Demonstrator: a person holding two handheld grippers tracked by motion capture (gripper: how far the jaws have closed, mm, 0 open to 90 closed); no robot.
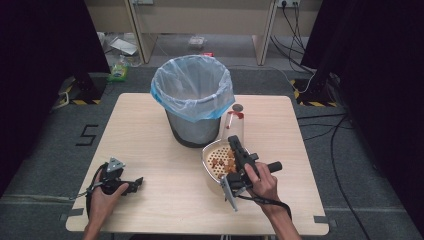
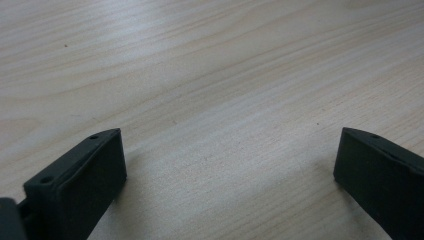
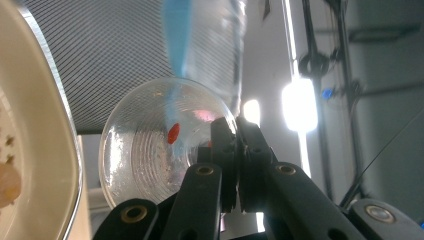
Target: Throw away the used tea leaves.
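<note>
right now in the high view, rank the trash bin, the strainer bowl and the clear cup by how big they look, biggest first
1. Trash bin, lined with a plastic bag: plainly the largest.
2. Strainer bowl, holding food scraps: clearly smaller than the bin.
3. Clear cup, gripped at its rim by the right gripper: smallest, though the gripper hides part of it.

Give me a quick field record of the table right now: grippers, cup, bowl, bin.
left gripper: open, jaws wide apart, low over bare table
right gripper: shut on the rim of the clear plastic cup
cup: beside the bin, one small red bit inside
strainer bowl: holds brownish scraps, front right of the bin
bin: grey mesh, lined with a pale blue bag, table centre back
</note>
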